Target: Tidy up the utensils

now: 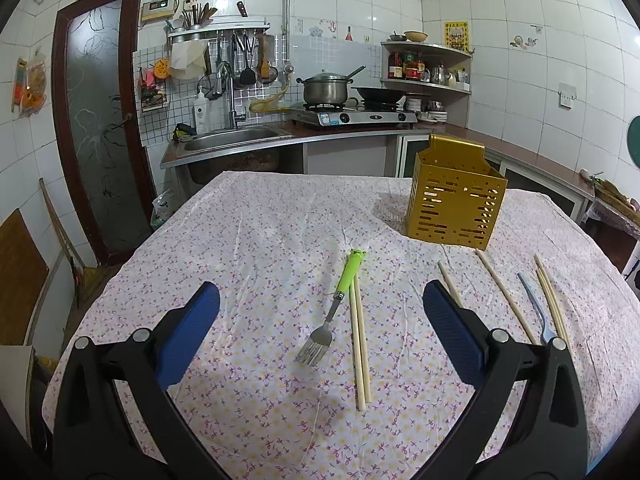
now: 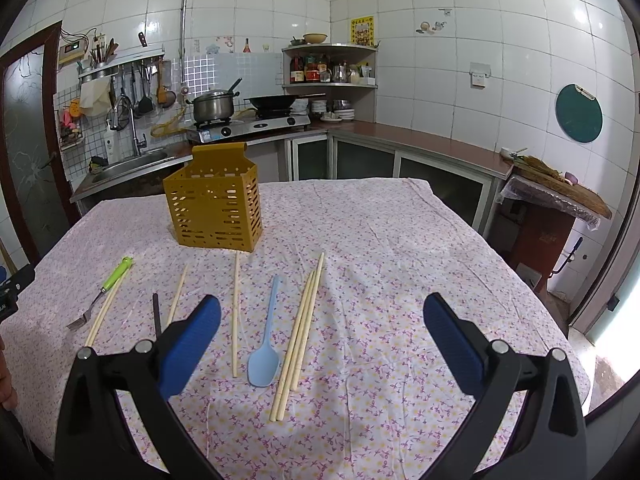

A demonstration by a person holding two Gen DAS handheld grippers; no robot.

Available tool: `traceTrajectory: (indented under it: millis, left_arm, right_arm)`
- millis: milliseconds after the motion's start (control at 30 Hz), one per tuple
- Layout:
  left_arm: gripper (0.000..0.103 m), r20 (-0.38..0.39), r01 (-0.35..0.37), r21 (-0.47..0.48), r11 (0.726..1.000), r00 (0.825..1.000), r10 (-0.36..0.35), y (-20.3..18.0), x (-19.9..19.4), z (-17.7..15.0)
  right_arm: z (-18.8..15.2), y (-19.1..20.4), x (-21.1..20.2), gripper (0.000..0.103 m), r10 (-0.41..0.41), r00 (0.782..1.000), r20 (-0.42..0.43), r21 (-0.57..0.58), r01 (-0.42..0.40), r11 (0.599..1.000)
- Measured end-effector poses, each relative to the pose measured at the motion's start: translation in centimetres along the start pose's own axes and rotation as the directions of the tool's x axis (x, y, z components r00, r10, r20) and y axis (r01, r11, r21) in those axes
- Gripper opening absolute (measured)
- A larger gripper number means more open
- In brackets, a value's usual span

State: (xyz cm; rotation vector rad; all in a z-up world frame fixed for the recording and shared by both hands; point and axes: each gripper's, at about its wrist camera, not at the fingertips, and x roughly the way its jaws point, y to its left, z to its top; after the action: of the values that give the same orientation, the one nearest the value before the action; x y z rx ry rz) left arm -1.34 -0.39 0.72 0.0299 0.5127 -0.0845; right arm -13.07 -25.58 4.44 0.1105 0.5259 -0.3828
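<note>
Left hand-held gripper (image 1: 320, 332): fingers wide apart, nothing between them, hovering over the counter (image 1: 240, 240). Directly ahead of it lies the fork (image 1: 334, 304), green handle pointing away, tines toward the camera. A chopstick pair (image 1: 359, 344) lies just beside the fork on its right, touching or nearly touching the handle.

Right hand-held gripper (image 2: 322, 332): also spread open and empty, above the counter. In front of it is the blue spoon (image 2: 265, 344), bowl end near. A single chopstick (image 2: 235, 312) lies left of the spoon, and a bundle of chopsticks (image 2: 299, 336) just right of it, three by my count. Further left there is another single chopstick (image 2: 177, 296), partly hidden behind the left finger, and a thin dark stick (image 2: 156, 314) that I can't identify.

The yellow slotted holder (image 2: 216, 208) stands upright further back, clear of all the utensils. I see no handles above its rim, and through the slots I can't tell whether anything is inside.

Progress: looks like the very start. Every utensil in view is loose on the cloth, none gripped. Left to do: fork, spoon and all chopsticks into the holder. Fork for the left and spoon for the right seem the natural first picks.
</note>
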Motion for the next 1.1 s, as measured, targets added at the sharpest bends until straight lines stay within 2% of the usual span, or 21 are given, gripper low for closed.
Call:
traceTrajectory:
  millis: [667, 900, 1100]
  left_arm:
    - [0.098, -0.011, -0.006, 0.004, 1.000, 1.000, 0.006, -0.2, 1.6, 1.2]
    - [0.098, 0.005, 0.008, 0.016, 1.000, 1.000, -0.008, -1.0, 3.1, 2.8]
    - [0.098, -0.025, 0.035, 0.023, 0.999, 0.999, -0.034, -1.3, 5.8, 3.9]
  right_arm:
    - [1.2, -0.7, 1.9, 0.099, -0.019, 1.000, -0.010, -0.007, 0.019, 1.000]
    - [2.5, -0.7, 3.6, 0.099, -0.005, 1.000, -0.025, -0.009, 0.005, 1.000]
    - [3.4, -0.5, 5.8, 0.098, 0.003, 0.999, -0.044, -0.016, -0.004, 1.000]
